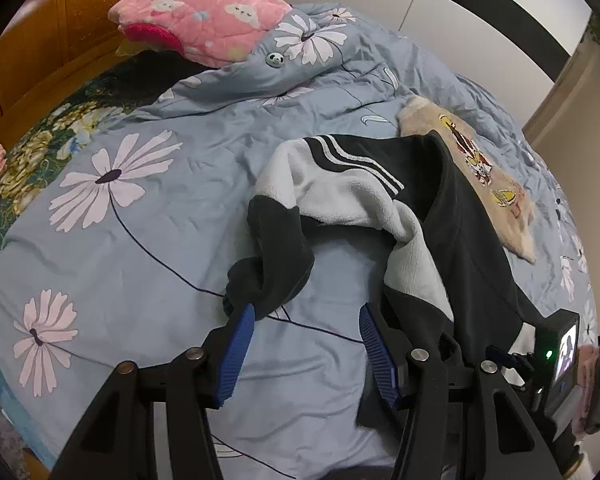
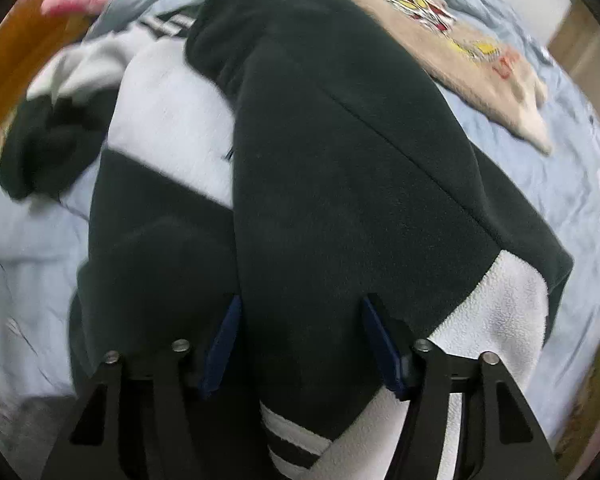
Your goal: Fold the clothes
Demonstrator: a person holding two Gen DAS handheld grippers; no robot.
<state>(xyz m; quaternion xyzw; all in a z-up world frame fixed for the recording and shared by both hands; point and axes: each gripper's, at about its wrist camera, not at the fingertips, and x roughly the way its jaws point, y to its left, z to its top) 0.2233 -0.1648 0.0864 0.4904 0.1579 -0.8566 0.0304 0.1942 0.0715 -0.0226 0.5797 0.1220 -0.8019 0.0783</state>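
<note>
A black and white fleece jacket (image 1: 380, 208) with white stripes lies crumpled on the blue flowered bedcover (image 1: 140, 240). My left gripper (image 1: 306, 314) is open above bare bedcover, between a dark sleeve end (image 1: 276, 268) by its left finger and the jacket body at its right finger. In the right wrist view the jacket (image 2: 340, 160) fills the frame. My right gripper (image 2: 300, 308) is open, with its jaws standing either side of a dark fold of the jacket. The right gripper's body also shows at the right edge of the left wrist view (image 1: 560, 352).
A beige garment with a cartoon print (image 1: 472, 168) lies beyond the jacket; it also shows in the right wrist view (image 2: 440, 36). A pink folded quilt (image 1: 204, 12) sits at the head of the bed. A wooden headboard (image 1: 40, 52) stands at left, white wardrobe doors (image 1: 480, 12) behind.
</note>
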